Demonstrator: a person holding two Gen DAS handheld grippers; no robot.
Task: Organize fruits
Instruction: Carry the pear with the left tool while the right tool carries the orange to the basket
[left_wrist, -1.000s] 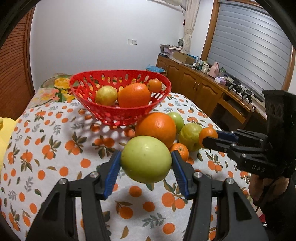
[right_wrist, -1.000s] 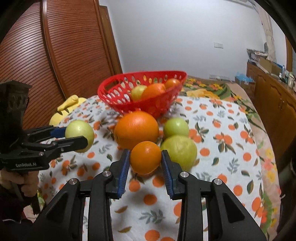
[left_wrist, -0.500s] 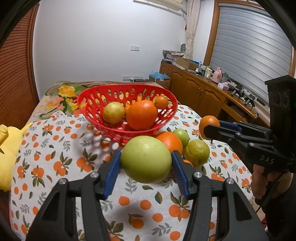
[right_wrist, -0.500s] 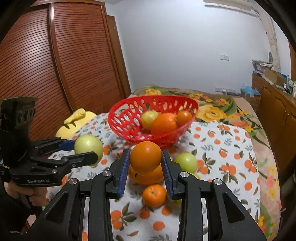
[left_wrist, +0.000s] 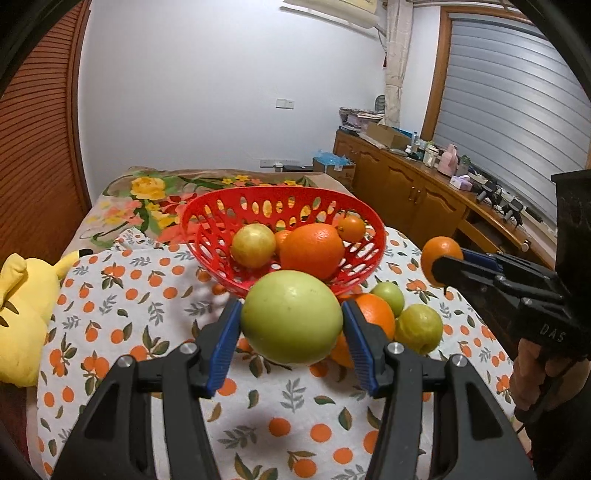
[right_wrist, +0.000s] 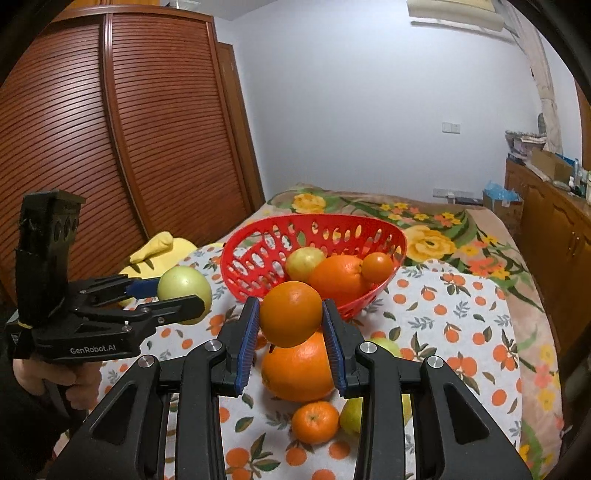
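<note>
- From our right wrist view we see the brown slatted wardrobe (right_wrist: 110, 147), and only there a small tangerine (right_wrist: 315, 422) lying on the cloth below the big orange (right_wrist: 297, 369)
- From our left wrist view we see the wooden sideboard (left_wrist: 413, 188) under a grey roller blind, cluttered on top, and the yellow plush toy (left_wrist: 22, 302) at the left edge
- The tablecloth (left_wrist: 122, 302) is white, printed with oranges and leaves, and lies over a flowered blanket
- The red basket (left_wrist: 258, 199) is plastic, oval, its wall pierced with oval holes; it stands on the cloth beyond both grippers and holds a large dimpled orange, a yellowish round fruit and a small orange
- Our left gripper (left_wrist: 291, 328) clamps a smooth green apple (left_wrist: 291, 317) between its ribbed blue pads, lifted off the cloth, just in front of the basket's near wall
- Our right gripper (right_wrist: 291, 325) pinches a round orange (right_wrist: 291, 314) the same way, raised above the big orange on the cloth, short of the basket rim
- Two smaller green fruits (left_wrist: 419, 328) sit on the cloth beside the big orange, right of the apple
</note>
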